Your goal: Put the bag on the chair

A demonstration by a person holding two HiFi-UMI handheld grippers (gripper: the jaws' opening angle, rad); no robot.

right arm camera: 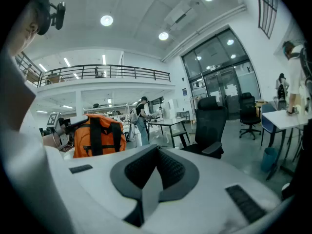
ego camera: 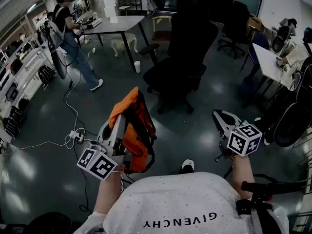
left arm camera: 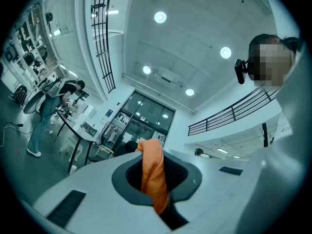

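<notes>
An orange bag (ego camera: 134, 128) with black straps hangs in the air from my left gripper (ego camera: 118, 125), which is shut on an orange strap (left arm camera: 153, 172) of the bag. In the left gripper view the strap runs up between the closed jaws. The black office chair (ego camera: 183, 57) stands on the floor beyond the bag, some way off, its seat bare. My right gripper (ego camera: 220, 117) is held at the right, apart from the bag, jaws together with nothing between them. In the right gripper view the bag (right arm camera: 95, 134) shows at the left and the chair (right arm camera: 212, 126) at the right.
A person (ego camera: 73, 38) stands at a table (ego camera: 114, 23) at the back left. Cables and a power strip (ego camera: 74, 135) lie on the floor to the left. A white cup (ego camera: 137, 66) stands near the table leg. A second chair (ego camera: 234, 28) and a desk (ego camera: 270, 57) are at the right.
</notes>
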